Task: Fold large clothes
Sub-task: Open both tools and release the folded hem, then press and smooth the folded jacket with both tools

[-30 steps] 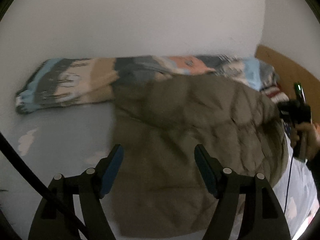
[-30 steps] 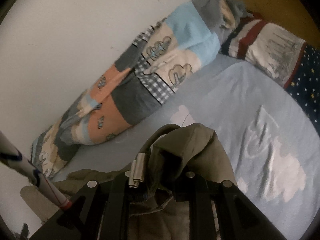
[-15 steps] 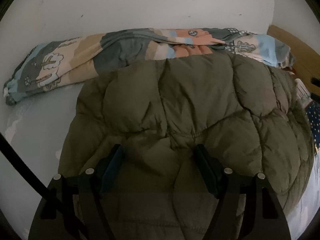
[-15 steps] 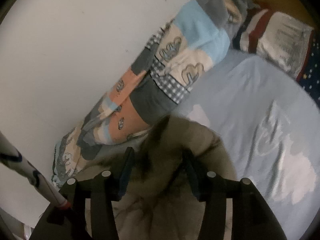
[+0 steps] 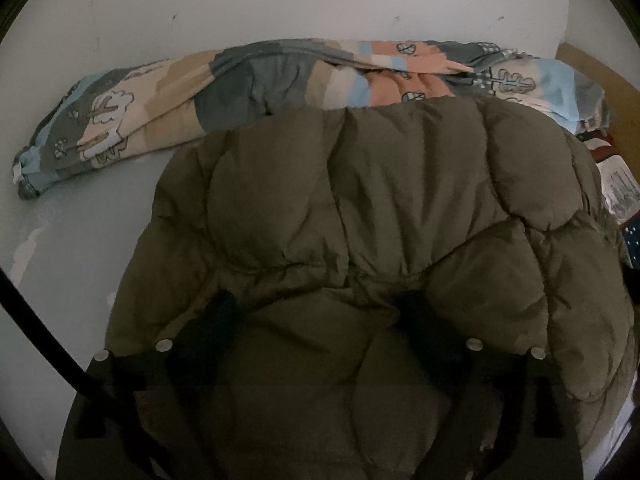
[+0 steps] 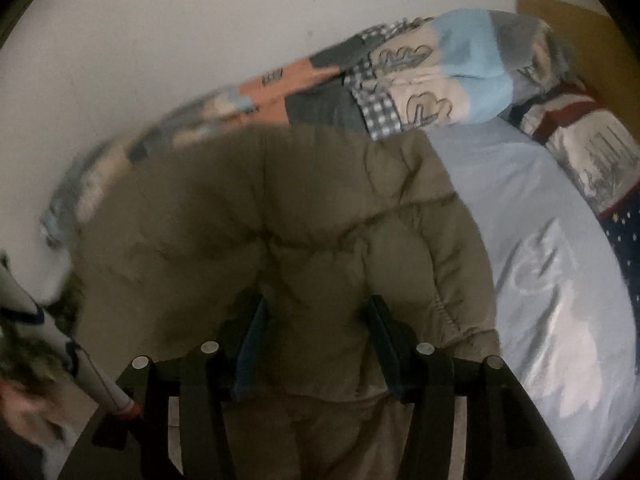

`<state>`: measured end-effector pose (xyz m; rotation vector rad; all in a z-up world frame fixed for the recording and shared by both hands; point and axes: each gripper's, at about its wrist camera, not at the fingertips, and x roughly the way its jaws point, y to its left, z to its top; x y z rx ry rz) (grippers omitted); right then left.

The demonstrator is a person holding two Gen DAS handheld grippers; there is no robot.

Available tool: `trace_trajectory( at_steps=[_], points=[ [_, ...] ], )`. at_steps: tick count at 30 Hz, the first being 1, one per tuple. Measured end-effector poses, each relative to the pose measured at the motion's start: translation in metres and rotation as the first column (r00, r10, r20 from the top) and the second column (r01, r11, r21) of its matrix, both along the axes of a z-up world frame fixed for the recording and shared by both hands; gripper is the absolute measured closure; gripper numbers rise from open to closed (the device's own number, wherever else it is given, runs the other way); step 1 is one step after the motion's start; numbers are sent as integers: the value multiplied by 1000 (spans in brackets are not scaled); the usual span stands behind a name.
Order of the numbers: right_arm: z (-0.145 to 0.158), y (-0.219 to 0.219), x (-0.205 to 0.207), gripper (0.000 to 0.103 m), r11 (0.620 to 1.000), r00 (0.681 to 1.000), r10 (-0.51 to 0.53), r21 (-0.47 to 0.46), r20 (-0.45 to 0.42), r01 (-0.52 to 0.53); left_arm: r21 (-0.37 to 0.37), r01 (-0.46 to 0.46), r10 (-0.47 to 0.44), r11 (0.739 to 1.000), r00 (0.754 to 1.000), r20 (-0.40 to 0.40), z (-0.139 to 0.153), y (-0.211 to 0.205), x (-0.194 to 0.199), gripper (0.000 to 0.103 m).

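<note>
The olive puffer jacket (image 5: 372, 216) lies on the blue bed sheet (image 6: 532, 240). The left gripper (image 5: 320, 316) and right gripper (image 6: 316, 328) hang over it, fingers spread, gripping nothing.

A bed (image 6: 532, 216) in a pale blue sheet is carrying everything. An olive quilted jacket (image 5: 360, 208) is lying on it, a rolled patchwork quilt (image 5: 240, 80) is resting along the wall, and pillows (image 6: 592, 148) are sitting at its head.

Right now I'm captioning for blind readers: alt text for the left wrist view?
An olive quilted jacket fills the view, bulging between the open left hand-held gripper. Behind it, a patchwork blanket lies rolled along the white wall.
</note>
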<state>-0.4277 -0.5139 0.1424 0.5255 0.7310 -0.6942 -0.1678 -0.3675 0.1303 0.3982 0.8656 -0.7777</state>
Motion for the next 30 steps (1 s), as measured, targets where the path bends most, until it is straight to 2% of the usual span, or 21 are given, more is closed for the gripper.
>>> trace_trajectory(
  at_steps=[2, 4, 7, 9, 11, 13, 16, 18, 22, 23, 27, 30],
  points=[
    [-19, -7, 6, 44, 1000, 999, 7, 8, -39, -7, 7, -14, 14, 1000, 1000, -6, -6, -4, 5, 10],
    [-34, -16, 5, 44, 999, 1000, -11, 41, -28, 12, 21, -24, 24, 999, 1000, 11, -12, -10, 7, 8],
    [-43, -25, 7, 44, 997, 999, -31, 73, -20, 32, 72, -49, 49, 996, 999, 8, -16, -17, 9, 6],
    [-43, -26, 9, 44, 996, 999, -39, 74, -38, 42, 85, -74, 75, 994, 997, -9, -8, -13, 6, 6],
    [-37, -26, 7, 44, 994, 997, -55, 86, -58, 60, 27, -67, 68, 997, 997, -49, 11, 5, -8, 7],
    [-24, -21, 1, 44, 989, 995, -88, 113, -46, 93, -23, -48, 47, 999, 998, -39, 29, 27, -29, 7],
    [6, 8, -24, 42, 990, 995, -95, 110, 40, 90, -47, -46, 46, 998, 999, 3, 49, 61, -62, 7],
    [21, 33, -37, 42, 992, 993, -99, 89, 60, 93, -80, -70, 69, 994, 997, -20, 56, 88, -83, 7],
    [36, 88, -64, 43, 989, 983, -102, 123, 154, 83, -134, -133, 125, 982, 990, -71, 61, 133, -115, 7],
    [39, 110, -70, 48, 990, 980, -88, 121, 176, 67, -137, -146, 139, 980, 988, -62, 61, 140, -120, 7],
    [39, 153, -66, 62, 995, 983, -67, 85, 169, 53, -141, -157, 165, 977, 985, 44, 62, 143, -127, 7],
    [41, 163, -54, 62, 999, 987, -39, 11, 157, 37, -143, -156, 166, 977, 984, 65, 50, 138, -122, 7]
  ],
)
